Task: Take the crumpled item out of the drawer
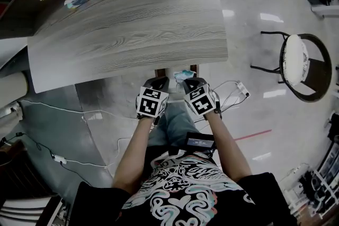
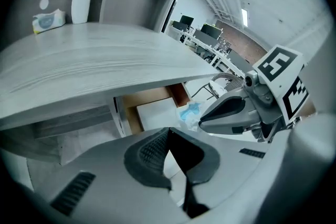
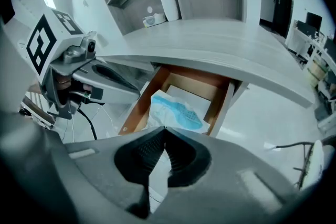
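Resting in open drawer [image 3: 137, 107], crumpled item [image 3: 176, 112]

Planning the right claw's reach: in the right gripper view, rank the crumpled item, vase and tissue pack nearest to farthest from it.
1. Crumpled item, in the open drawer.
2. Tissue pack and vase, at the desk's back: too close to call.
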Tool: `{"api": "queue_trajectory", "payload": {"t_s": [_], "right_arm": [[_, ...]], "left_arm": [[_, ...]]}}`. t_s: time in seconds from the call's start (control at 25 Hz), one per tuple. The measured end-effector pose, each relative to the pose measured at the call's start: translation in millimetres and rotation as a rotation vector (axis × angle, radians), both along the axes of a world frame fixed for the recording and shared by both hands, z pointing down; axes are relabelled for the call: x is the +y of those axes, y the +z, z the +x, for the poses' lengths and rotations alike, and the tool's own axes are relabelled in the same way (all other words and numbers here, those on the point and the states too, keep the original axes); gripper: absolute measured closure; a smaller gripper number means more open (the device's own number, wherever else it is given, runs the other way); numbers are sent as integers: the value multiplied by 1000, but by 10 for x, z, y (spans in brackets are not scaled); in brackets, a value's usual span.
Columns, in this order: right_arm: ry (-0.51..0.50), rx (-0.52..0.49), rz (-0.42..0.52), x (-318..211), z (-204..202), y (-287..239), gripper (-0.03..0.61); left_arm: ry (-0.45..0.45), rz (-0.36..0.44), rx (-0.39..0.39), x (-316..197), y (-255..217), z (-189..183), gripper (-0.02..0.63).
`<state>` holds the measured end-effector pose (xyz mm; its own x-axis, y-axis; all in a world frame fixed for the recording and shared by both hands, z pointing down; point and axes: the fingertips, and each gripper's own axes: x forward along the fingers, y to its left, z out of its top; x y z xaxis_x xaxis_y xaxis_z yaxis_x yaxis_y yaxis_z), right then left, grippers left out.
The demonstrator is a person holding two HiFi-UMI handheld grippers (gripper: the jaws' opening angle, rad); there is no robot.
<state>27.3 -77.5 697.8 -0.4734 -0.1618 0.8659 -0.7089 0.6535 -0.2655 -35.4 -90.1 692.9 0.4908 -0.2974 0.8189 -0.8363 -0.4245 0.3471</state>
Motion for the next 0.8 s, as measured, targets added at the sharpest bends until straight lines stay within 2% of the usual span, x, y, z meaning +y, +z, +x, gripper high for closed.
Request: {"api": "queue_trajectory", "payload": {"t_s": [0.2, 0.6, 0.8], "right_arm": [[22, -11, 39, -53, 33, -141, 571], [-3, 8, 94, -25, 1, -379, 571], [28, 1, 140, -50, 24, -544, 571]], "left_arm": [[26, 38, -13, -30, -126, 18, 614], [16, 86, 1, -23, -383, -9, 614], [9, 113, -5, -36, -478, -90, 614]]}}
